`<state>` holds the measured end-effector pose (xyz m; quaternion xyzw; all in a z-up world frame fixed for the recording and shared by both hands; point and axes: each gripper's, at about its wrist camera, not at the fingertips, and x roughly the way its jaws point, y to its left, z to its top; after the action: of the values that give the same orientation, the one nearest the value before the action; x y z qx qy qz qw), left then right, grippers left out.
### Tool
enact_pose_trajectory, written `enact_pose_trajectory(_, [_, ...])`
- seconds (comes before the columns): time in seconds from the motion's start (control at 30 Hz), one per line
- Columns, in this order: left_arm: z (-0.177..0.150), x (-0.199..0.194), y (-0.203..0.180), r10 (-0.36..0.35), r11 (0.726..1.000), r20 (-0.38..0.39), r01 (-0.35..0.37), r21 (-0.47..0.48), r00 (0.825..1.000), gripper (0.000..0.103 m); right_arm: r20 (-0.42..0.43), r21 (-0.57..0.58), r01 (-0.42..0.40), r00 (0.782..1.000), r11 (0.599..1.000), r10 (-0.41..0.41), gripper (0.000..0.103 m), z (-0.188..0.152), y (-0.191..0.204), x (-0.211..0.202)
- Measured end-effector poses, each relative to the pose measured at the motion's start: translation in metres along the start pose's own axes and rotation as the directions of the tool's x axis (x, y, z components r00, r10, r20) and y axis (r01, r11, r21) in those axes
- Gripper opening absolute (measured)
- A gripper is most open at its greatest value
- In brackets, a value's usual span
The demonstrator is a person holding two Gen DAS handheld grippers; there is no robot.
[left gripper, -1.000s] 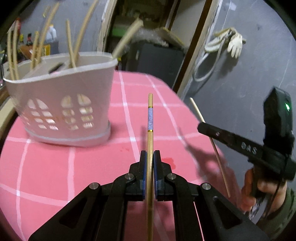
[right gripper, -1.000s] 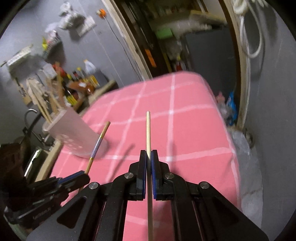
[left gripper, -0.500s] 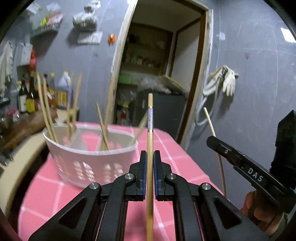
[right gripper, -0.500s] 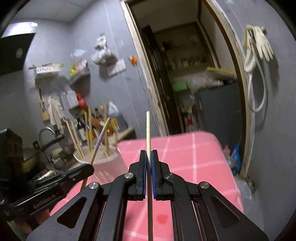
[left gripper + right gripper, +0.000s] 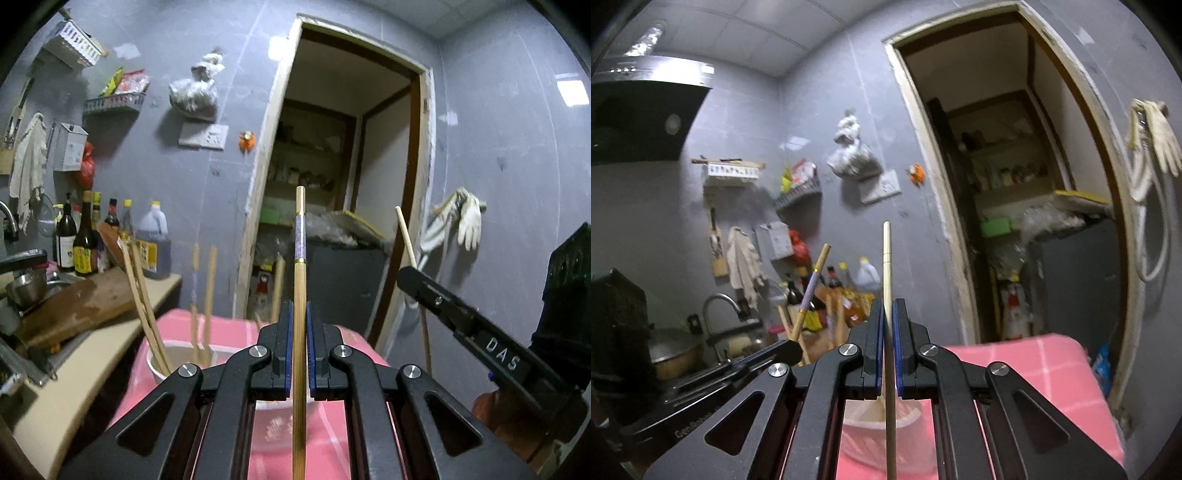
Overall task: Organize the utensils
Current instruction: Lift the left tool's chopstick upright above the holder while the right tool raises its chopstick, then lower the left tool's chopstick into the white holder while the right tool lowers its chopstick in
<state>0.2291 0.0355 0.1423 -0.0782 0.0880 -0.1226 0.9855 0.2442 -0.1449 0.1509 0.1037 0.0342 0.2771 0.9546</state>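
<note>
Grey kitchen wall w/ open doorway (image 5: 343, 206) fills the left wrist view; pink checked table (image 5: 229, 332) at 6 o'clock, counter w/ bottles (image 5: 85, 243) at 9 o'clock; left gripper (image 5: 299, 347) is clamped on a banded chopstick (image 5: 300, 280) which points to 12 o'clock; white basket (image 5: 159, 365) w/ more chopsticks (image 5: 142, 295) is behind the jaws, approx. 8 o'clock; right gripper (image 5: 406, 273) at 3 o'clock pinches a plain chopstick (image 5: 406, 236).

Right wrist view: same wall, range hood (image 5: 639, 122) at 10 o'clock; right gripper (image 5: 886, 350) closed tight on plain chopstick (image 5: 887, 273), upright; basket (image 5: 864, 413) under the jaws at 6 o'clock; left gripper (image 5: 792, 350) at 8 o'clock w/ banded chopstick (image 5: 810, 291) tilted to 1 o'clock.
</note>
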Motion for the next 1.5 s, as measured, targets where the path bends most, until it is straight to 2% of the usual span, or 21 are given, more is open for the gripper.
enact_pose_trajectory(0.2, [0.027,0.005,0.032,0.021,0.999,0.056,-0.019,-0.027,0.998,0.005,0.051,0.030,-0.035,0.998,0.999,0.033,0.003,0.007,0.006,0.031])
enact_pose_trajectory(0.47, [0.032,0.024,0.069,0.058,0.994,0.113,-0.047,-0.097,0.992,0.005,0.137,0.043,-0.047,0.990,0.998,0.041,0.003,0.002,0.001,0.054])
enact_pose_trajectory(0.67, [0.031,0.033,0.086,0.093,0.990,0.183,-0.072,-0.121,0.979,0.005,0.216,0.026,-0.023,0.976,0.999,0.017,0.003,-0.011,-0.002,0.060])
enact_pose_trajectory(0.93, [0.031,0.034,0.104,0.115,0.980,0.285,-0.062,-0.190,0.952,0.005,0.242,0.067,-0.009,0.970,0.998,-0.007,0.003,-0.025,-0.018,0.068])
enact_pose_trajectory(1.37, [0.007,0.052,0.111,0.194,0.964,0.291,-0.126,-0.234,0.937,0.005,0.240,0.052,0.060,0.968,0.997,-0.071,0.003,-0.041,-0.021,0.079])
enact_pose_trajectory(1.5, [-0.001,0.058,0.113,0.203,0.959,0.271,-0.136,-0.248,0.941,0.005,0.227,0.040,0.071,0.971,0.997,-0.078,0.003,-0.047,-0.019,0.084])
